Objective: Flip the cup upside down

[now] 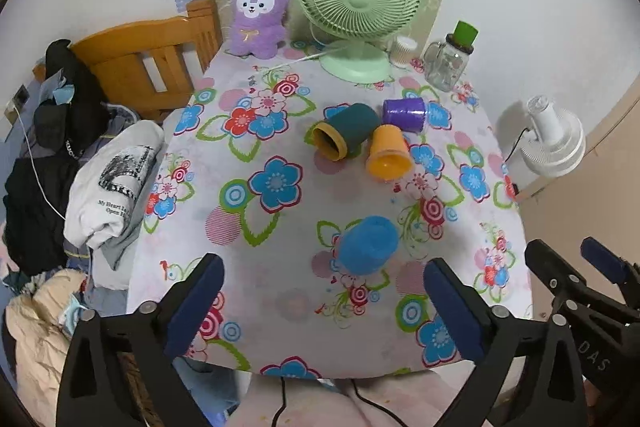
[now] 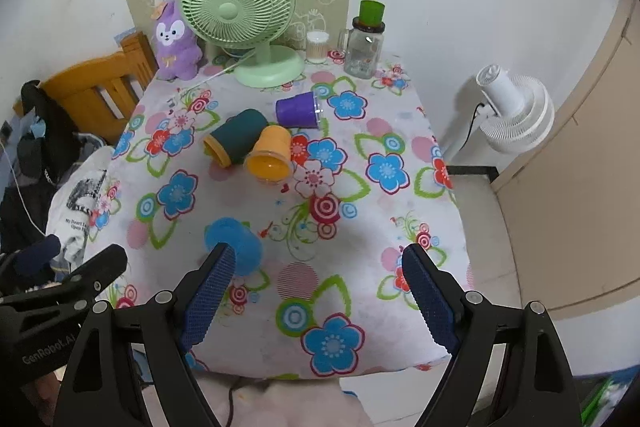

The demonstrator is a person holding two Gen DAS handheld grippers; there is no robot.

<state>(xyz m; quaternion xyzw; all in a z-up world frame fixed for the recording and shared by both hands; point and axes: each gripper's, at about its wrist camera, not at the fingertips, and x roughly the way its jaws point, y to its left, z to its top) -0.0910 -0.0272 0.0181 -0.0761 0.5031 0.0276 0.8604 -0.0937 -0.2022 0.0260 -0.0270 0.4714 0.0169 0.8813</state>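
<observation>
A blue cup (image 1: 368,245) stands upside down on the flowered tablecloth (image 1: 280,227) near the front; it also shows in the right wrist view (image 2: 234,245). Behind it lie three cups on their sides: a dark teal cup (image 1: 346,137) (image 2: 236,141), an orange cup (image 1: 390,153) (image 2: 270,157) and a purple cup (image 1: 404,115) (image 2: 298,113). My left gripper (image 1: 320,301) is open and empty above the front edge, just in front of the blue cup. My right gripper (image 2: 320,291) is open and empty, its left finger (image 2: 208,299) overlapping the blue cup in view.
At the table's back stand a green fan (image 1: 360,7), a purple plush toy (image 1: 258,15), a glass jar with a green lid (image 1: 450,61) and a cotton-swab pot (image 1: 402,51). A wooden chair with clothes (image 1: 132,67) stands left. A white fan (image 2: 512,111) stands right.
</observation>
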